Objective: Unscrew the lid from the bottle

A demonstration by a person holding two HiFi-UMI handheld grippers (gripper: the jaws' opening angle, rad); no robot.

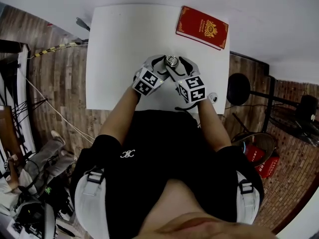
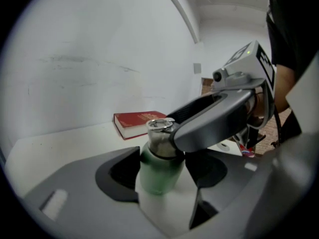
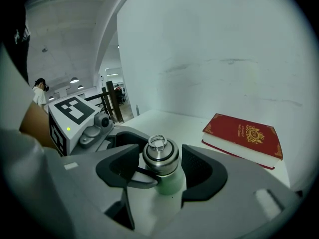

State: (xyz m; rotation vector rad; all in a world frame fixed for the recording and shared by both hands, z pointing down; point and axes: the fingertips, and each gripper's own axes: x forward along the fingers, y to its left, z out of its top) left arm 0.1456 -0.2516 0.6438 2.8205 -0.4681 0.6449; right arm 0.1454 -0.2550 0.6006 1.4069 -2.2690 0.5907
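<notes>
A pale green bottle (image 1: 172, 62) with a steel lid (image 3: 160, 156) and ring handle stands upright near the front of the white table (image 1: 119, 44). My left gripper (image 1: 162, 66) comes at it from the left. In the left gripper view its pads flank the green body (image 2: 158, 171) with thin gaps, so it is open. My right gripper (image 1: 180, 66) comes from the right. Its pads sit either side of the lid, close but not pressing, so it is open too. One right finger (image 2: 214, 121) crosses in front of the lid in the left gripper view.
A red hardback book (image 1: 202, 27) lies at the table's far right corner. A small white round object (image 1: 213, 97) sits by the right front edge. A black stool (image 1: 238, 88) and a fan (image 1: 259, 144) stand on the floor to the right.
</notes>
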